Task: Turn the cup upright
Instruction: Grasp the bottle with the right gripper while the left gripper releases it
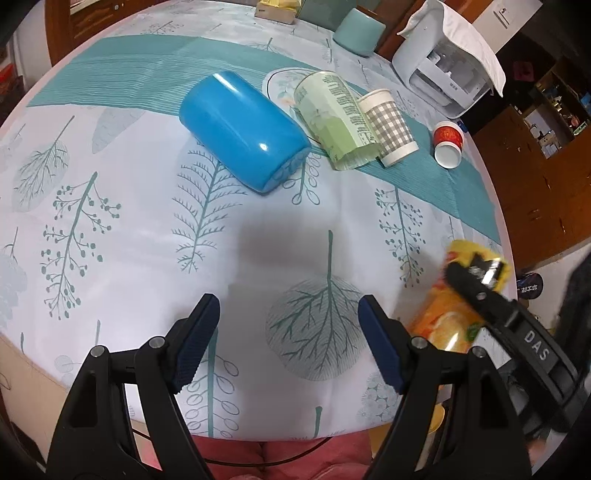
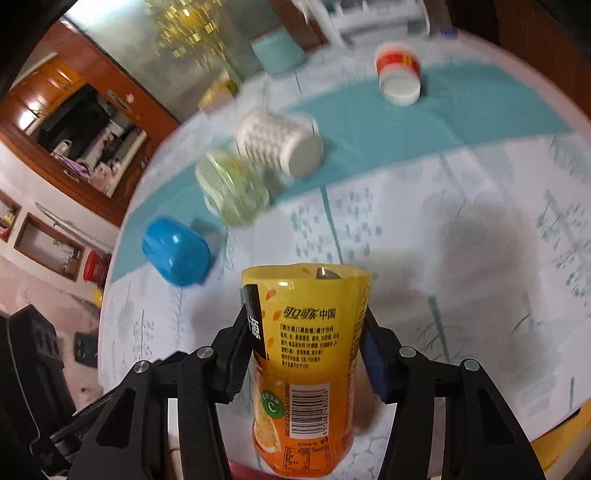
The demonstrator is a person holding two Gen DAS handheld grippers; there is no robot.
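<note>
My right gripper point(image 2: 306, 332) is shut on a yellow-orange juice cup point(image 2: 304, 354), held above the near edge of the table; it also shows in the left wrist view point(image 1: 454, 314). My left gripper point(image 1: 288, 339) is open and empty over the tablecloth. A blue cup point(image 1: 242, 131) point(image 2: 175, 251), a pale green cup point(image 1: 338, 120) point(image 2: 232, 188), a white checked cup point(image 1: 388, 127) point(image 2: 277, 142) and a small red-and-white cup point(image 1: 447, 144) point(image 2: 399, 74) all lie on their sides farther back.
The round table point(image 1: 110, 229) has a white and teal leaf-print cloth. A white appliance point(image 1: 439, 66) under a cloth and a teal container point(image 1: 360, 31) stand at the far edge. A wooden cabinet point(image 1: 535, 177) is at the right.
</note>
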